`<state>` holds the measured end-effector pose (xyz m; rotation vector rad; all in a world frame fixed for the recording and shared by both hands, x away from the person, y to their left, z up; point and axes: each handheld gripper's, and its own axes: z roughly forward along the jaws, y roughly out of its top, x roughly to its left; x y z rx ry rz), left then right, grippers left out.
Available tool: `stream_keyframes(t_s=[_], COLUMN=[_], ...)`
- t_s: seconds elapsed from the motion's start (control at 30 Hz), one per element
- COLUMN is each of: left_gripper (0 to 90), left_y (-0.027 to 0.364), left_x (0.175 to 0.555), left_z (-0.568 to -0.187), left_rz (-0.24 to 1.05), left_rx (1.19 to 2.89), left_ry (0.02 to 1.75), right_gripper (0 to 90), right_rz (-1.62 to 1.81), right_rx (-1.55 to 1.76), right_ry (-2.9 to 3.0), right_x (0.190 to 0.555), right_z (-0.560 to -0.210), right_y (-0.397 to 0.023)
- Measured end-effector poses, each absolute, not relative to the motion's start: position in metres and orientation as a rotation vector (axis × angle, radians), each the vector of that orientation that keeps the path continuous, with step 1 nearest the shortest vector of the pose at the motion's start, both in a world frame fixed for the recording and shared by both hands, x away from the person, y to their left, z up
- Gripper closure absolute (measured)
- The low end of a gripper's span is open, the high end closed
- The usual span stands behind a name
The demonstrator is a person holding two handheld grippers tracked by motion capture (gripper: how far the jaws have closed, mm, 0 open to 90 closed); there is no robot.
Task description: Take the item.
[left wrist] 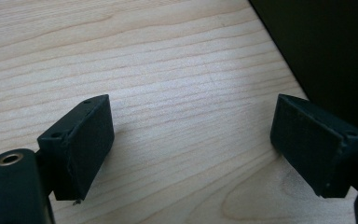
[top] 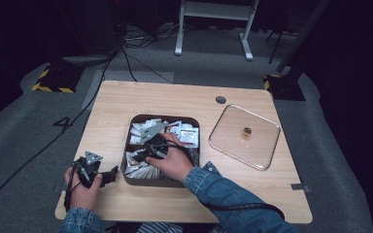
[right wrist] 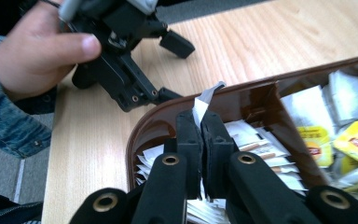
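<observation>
At the counter's (top: 126, 102) near-left edge, our left gripper (left wrist: 191, 140) rests with its fingers (left wrist: 81, 144) spread and nothing between them, just beside the brown compartmented box (top: 131, 180). In that box's near-left compartment, our right gripper (right wrist: 201, 122) has its fingers pinched tight on a thin white paper sachet (right wrist: 206, 100), which we judge is being picked out. Next we must lift it clear over the box's rim and divider. There is bare counter left of the box; to the right lies the clear square lid (top: 244, 136).
</observation>
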<state>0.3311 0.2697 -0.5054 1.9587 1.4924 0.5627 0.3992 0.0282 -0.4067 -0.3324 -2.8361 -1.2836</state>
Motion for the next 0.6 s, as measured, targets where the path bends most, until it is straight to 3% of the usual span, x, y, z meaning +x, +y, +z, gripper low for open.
stream_keyframes(t_s=[0.6], left_gripper=[8.7], left_y=[0.268], left_x=[0.336], left_z=[-0.506], left_rz=[0.555], left_rx=[1.976], left_ry=[1.488], right_gripper=[88.1], right_rz=[-1.433], right_rx=[-0.425], right_ry=[-2.825], right_x=[0.400], right_z=[-0.364], right_y=[-0.028])
